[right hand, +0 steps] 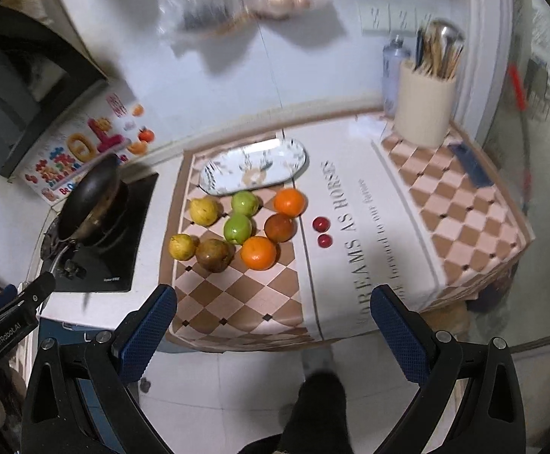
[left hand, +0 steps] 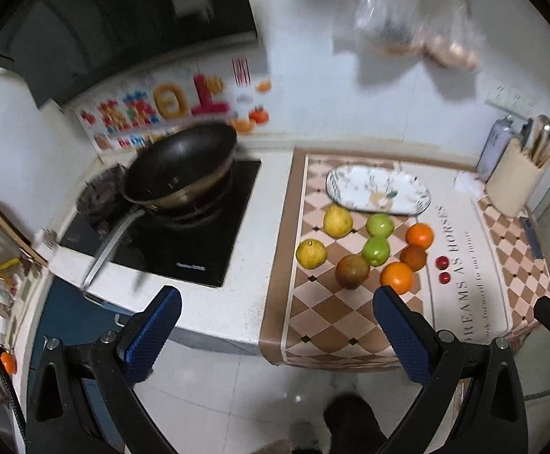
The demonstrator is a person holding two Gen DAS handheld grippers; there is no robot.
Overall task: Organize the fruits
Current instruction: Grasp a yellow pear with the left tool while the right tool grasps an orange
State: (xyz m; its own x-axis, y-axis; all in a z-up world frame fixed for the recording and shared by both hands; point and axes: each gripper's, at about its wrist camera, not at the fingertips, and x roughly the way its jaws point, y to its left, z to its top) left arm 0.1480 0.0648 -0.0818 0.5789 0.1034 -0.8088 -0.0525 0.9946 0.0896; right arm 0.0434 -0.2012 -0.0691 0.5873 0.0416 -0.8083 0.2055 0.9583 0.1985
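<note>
Both tools are held off the near edge of the counter, above the floor, touching nothing. Left gripper [left hand: 276,295]: blue-padded fingers spread wide, nothing between them. Right gripper [right hand: 273,293]: fingers likewise wide apart and unloaded.

Fruits lie loose in a cluster on the checkered mat [right hand: 237,302], just near of an oval patterned plate [right hand: 254,172], which carries no fruit. Cluster contents: two yellow pears [right hand: 203,210] at the left; two green apples [right hand: 238,229] in the middle, close together; a brown pear [right hand: 214,254] at the near left; two oranges [right hand: 258,252], one near and one far right; a dark reddish fruit [right hand: 279,227] between the oranges. Two small red fruits [right hand: 320,224] sit apart to the right, on the lettered white band.

Left of the mat, a black wok [left hand: 180,166] rests on the stove. At the far right corner stands a cream utensil holder [right hand: 424,108].
</note>
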